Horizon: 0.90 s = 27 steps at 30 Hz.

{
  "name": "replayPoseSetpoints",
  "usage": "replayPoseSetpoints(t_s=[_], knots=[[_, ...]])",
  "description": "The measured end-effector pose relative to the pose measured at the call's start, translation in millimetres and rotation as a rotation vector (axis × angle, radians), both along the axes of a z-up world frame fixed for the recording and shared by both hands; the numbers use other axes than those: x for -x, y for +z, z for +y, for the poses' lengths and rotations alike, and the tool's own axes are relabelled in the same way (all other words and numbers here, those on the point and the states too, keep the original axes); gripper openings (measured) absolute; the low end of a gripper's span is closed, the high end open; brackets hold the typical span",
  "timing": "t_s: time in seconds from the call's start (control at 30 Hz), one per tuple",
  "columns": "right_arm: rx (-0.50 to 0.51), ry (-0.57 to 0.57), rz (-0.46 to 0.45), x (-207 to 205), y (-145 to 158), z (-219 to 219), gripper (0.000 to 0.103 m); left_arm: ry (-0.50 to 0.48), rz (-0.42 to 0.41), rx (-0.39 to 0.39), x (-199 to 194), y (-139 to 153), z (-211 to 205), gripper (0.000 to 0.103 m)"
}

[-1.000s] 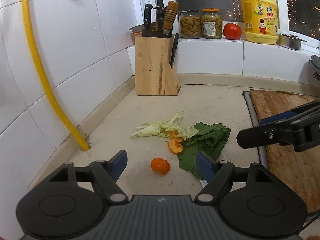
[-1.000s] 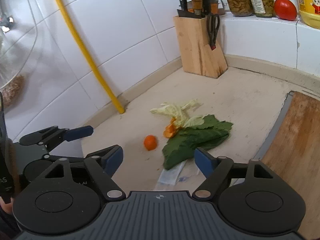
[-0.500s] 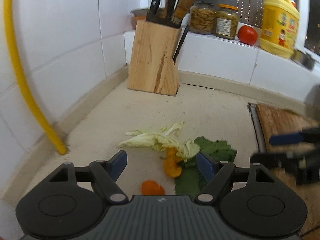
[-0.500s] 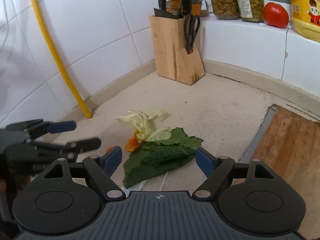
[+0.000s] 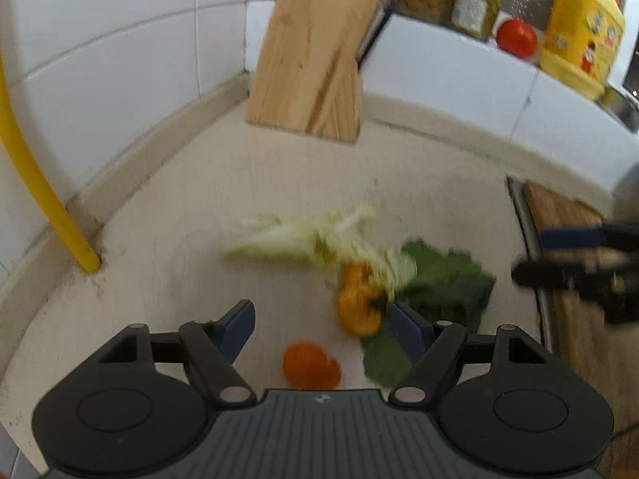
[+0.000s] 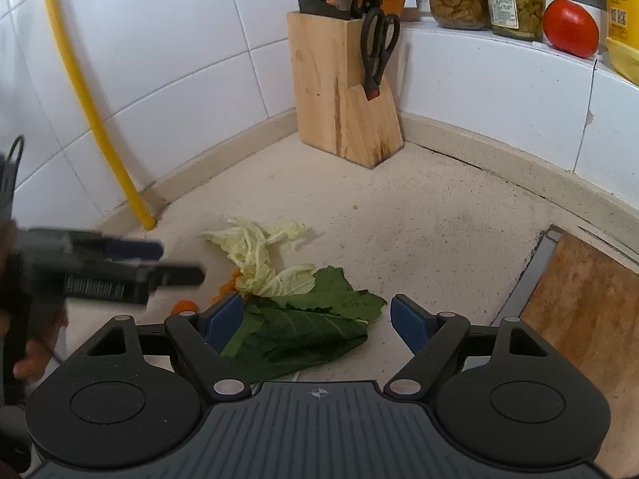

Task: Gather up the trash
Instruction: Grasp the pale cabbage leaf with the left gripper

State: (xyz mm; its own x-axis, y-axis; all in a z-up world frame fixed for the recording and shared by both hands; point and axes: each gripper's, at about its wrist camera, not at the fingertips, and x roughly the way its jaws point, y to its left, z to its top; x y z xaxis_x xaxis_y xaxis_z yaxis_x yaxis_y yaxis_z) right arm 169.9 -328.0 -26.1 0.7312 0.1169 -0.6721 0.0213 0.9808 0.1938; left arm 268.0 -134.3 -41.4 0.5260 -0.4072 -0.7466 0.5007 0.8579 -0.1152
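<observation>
Scraps lie together on the beige counter: a pale cabbage leaf [image 5: 303, 239] [image 6: 259, 255], a dark green leaf [image 5: 447, 283] [image 6: 311, 331] and two orange peel pieces [image 5: 355, 307] [image 5: 311, 365]. My left gripper [image 5: 319, 313] [image 6: 179, 263] hovers low over the peels, its jaws closing; both peels sit in the gap and no pad touches them. My right gripper [image 6: 317, 304] [image 5: 531, 255] stands open above the green leaf, which spreads between its fingers untouched. The left wrist view is blurred.
A wooden knife block [image 6: 343, 92] with scissors stands in the back corner. A yellow pipe [image 6: 80, 92] runs down the tiled wall on the left. A wooden cutting board [image 6: 591, 319] lies at the right. Jars, a tomato [image 6: 571, 28] and a yellow bottle [image 5: 579, 28] sit on the ledge.
Both grippers have come forward and lower toward the scraps. The peels now lie between the left fingers and the green leaf between the right fingers. Nothing has been taken hold of.
</observation>
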Motion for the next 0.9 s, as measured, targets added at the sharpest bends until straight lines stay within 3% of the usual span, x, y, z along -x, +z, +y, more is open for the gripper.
replayPoseSetpoints(t_s=[0.17, 0.3, 0.5, 0.67, 0.77, 0.9], knots=[[-0.001, 0.010, 0.002, -6.3, -3.3, 0.9, 0.086, -0.014, -0.004, -0.005, -6.5, -3.9, -6.6, 0.065], [0.023, 0.009, 0.012, -15.4, -4.7, 3.3, 0.085, 0.007, 0.022, 0.068, -26.7, 2.8, -8.9, 0.065], [0.056, 0.059, 0.017, -13.9, -4.8, 9.4, 0.085, 0.065, 0.187, 0.215, -59.8, -4.3, -9.5, 0.065], [0.038, 0.049, 0.022, -9.8, -10.0, 5.7, 0.085, 0.158, 0.255, 0.195, -80.0, -18.3, -28.1, 0.065], [0.023, 0.044, 0.023, -8.2, -13.0, 3.4, 0.085, 0.205, 0.224, 0.160, -88.2, -22.9, -40.2, 0.061], [0.022, 0.039, 0.029, -6.1, -16.6, 1.5, 0.085, 0.217, 0.178, 0.103, -96.5, -22.9, -52.3, 0.025]])
